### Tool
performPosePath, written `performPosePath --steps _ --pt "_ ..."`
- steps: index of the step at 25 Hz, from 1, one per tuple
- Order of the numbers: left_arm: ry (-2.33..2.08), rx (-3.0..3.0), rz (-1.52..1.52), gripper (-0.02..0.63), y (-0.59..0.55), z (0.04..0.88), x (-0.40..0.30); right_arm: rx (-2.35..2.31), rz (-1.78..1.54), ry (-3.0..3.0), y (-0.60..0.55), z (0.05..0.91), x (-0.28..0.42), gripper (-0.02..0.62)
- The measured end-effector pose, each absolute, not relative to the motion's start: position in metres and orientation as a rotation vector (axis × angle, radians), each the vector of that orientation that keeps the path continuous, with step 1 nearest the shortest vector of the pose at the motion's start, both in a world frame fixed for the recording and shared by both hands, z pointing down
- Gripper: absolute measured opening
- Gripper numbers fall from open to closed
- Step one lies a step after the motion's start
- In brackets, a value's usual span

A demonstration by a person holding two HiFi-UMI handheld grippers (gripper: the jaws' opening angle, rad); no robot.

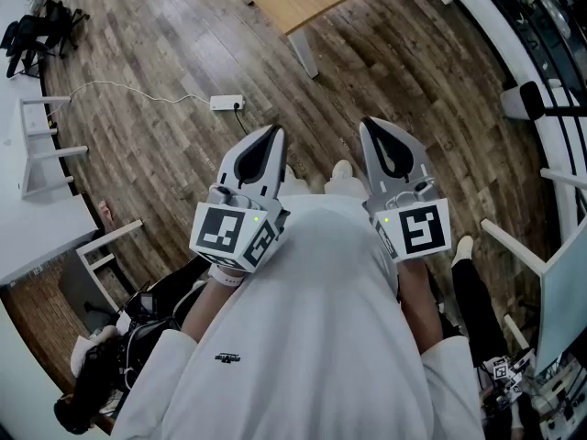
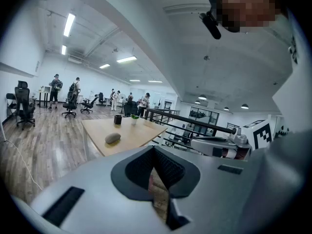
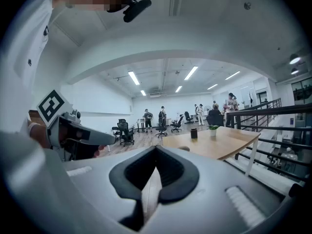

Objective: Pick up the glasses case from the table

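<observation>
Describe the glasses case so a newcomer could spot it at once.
In the left gripper view, a light wooden table stands on the plank floor. On its near end lies the grey, pebble-shaped glasses case, low and rounded; the dark cup and small potted plant stand upright farther back.

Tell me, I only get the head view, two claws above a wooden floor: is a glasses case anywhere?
Observer: Yes. The left gripper view shows a grey oval glasses case lying on a wooden table ahead.
Operator: Anything else on that table?
Observer: A dark cup and a small potted plant stand at its far end.
Operator: Is anyone else around?
Observer: Several people stand at the back of the room, near office chairs.
</observation>
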State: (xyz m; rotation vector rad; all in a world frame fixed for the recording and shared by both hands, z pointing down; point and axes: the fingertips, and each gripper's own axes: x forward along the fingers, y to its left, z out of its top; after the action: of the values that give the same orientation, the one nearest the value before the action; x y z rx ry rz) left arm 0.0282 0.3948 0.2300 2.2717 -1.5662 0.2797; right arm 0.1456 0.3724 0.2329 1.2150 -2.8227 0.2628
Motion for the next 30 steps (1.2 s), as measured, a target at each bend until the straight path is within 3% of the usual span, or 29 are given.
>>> performPosePath --steps 15,30 --pt "-1.603 2.201 0.281 0.006 0.397 0.243 0.019 1.086 0.416 -2.812 0.37 0.255 0.124 0.011" --pt "-1.606 2.144 0.282 0.006 0.356 0.258 0.037 1.051 0.369 -2.817 0.332 0.257 0.139 0.011"
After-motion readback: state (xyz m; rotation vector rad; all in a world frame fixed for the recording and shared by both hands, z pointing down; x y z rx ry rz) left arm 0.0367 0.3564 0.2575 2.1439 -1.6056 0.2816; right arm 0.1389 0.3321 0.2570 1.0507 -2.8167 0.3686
